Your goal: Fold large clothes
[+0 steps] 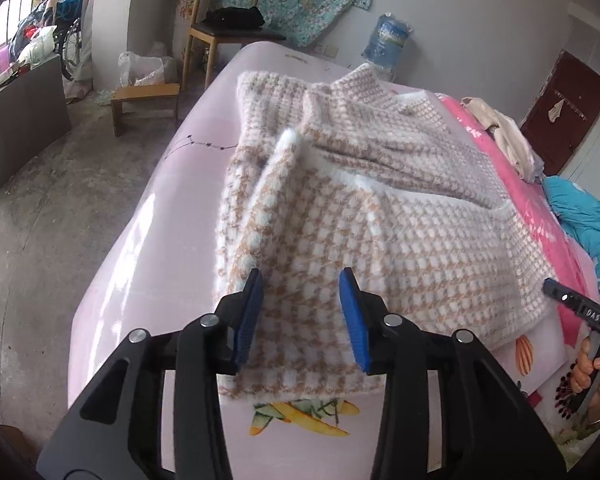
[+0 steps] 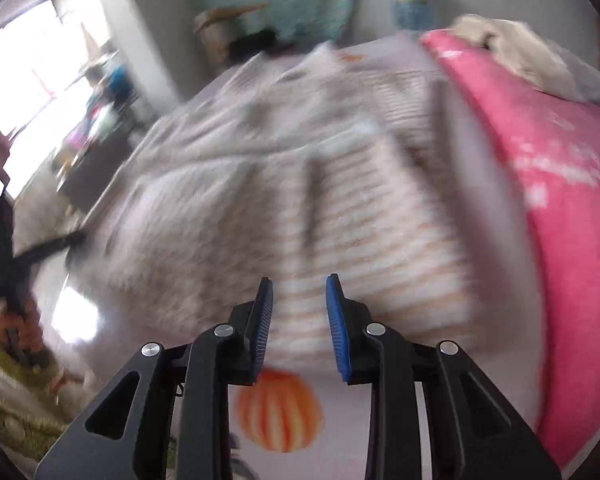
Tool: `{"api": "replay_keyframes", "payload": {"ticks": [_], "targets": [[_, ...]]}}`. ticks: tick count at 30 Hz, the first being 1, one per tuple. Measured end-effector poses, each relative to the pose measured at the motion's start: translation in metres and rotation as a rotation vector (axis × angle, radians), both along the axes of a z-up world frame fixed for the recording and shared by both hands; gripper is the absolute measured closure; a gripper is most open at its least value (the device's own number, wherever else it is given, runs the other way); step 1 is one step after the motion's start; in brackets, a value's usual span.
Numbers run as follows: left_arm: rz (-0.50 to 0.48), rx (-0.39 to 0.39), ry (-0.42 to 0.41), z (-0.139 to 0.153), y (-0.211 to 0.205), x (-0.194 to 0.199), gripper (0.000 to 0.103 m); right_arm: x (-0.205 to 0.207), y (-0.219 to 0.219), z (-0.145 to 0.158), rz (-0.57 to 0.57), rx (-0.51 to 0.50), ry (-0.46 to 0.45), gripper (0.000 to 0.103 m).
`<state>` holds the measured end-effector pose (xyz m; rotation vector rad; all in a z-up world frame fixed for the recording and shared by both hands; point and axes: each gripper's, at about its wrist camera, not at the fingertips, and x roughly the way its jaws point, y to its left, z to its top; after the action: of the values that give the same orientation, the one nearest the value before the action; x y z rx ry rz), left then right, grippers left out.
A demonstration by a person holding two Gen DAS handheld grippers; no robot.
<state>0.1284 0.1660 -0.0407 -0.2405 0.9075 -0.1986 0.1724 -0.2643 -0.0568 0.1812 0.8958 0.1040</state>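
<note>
Bed (image 1: 140,240) with a pale pink sheet fills most of both views, a bright pink blanket (image 1: 512,184) running along its right side. Spread across the sheet lies the garment being folded — a fluffy white-and-tan houndstooth sweater (image 1: 380,220), partly folded, one sleeve doubled over its middle and its near hem close to the bed's near edge. Behind the bed stands a wooden chair (image 1: 220,28) with dark clothing on its seat. Left gripper (image 1: 302,280) hovers over the sweater's near hem, its blue pads apart, nothing clamped between them. Right gripper (image 2: 299,286) — seen in a motion-blurred view — sits above the same hem near an orange pumpkin print (image 2: 280,412) on the sheet, jaws parted a little less and empty. A hand (image 1: 592,364) grips its handle at the left view's right edge
</note>
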Motion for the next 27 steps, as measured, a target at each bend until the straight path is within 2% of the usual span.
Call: {"api": "replay_keyframes", "payload": {"ticks": [2, 3, 6, 8, 10, 11, 14, 16, 18, 21, 23, 24, 27], "targets": [[0.003, -0.028, 0.034, -0.009, 0.003, 0.006, 0.066, 0.008, -0.02, -0.022, -0.073, 0.012, 0.085, 0.079], [0.003, -0.026, 0.04, -0.006, 0.002, 0.007, 0.065, 0.008, -0.024, -0.023, -0.084, 0.05, 0.08, 0.079], [0.015, -0.046, 0.072, 0.007, 0.0, 0.015, 0.064, 0.014, -0.023, -0.01, -0.082, 0.098, 0.08, 0.076], [0.011, -0.054, 0.051, 0.017, -0.004, 0.018, 0.062, 0.016, -0.017, -0.001, -0.062, 0.12, 0.055, 0.066], [-0.02, -0.028, 0.023, 0.027, -0.017, 0.023, 0.057, 0.026, 0.001, 0.012, -0.006, 0.111, 0.028, 0.062], [-0.042, -0.013, 0.013, 0.031, -0.026, 0.027, 0.052, 0.031, 0.012, 0.017, 0.028, 0.11, 0.017, 0.057], [-0.115, 0.062, 0.005, 0.035, -0.063, 0.042, 0.043, 0.054, 0.044, 0.022, 0.123, 0.097, 0.002, 0.054], [-0.151, 0.13, 0.029, 0.031, -0.089, 0.053, 0.036, 0.069, 0.063, 0.02, 0.159, 0.083, 0.005, 0.054], [-0.172, 0.222, 0.043, 0.024, -0.112, 0.063, 0.03, 0.078, 0.076, 0.016, 0.163, 0.027, 0.016, 0.054], [-0.16, 0.355, 0.08, 0.006, -0.137, 0.072, 0.02, 0.093, 0.085, -0.005, 0.157, -0.006, 0.065, 0.051], [-0.115, 0.41, 0.057, 0.003, -0.143, 0.072, 0.012, 0.096, 0.087, -0.013, 0.163, -0.039, 0.051, 0.046], [-0.101, 0.428, 0.057, 0.003, -0.144, 0.072, 0.01, 0.097, 0.088, -0.012, 0.17, -0.049, 0.058, 0.046], [-0.076, 0.412, 0.087, 0.004, -0.14, 0.075, 0.008, 0.098, 0.083, 0.0, 0.146, -0.023, 0.078, 0.046]]}}
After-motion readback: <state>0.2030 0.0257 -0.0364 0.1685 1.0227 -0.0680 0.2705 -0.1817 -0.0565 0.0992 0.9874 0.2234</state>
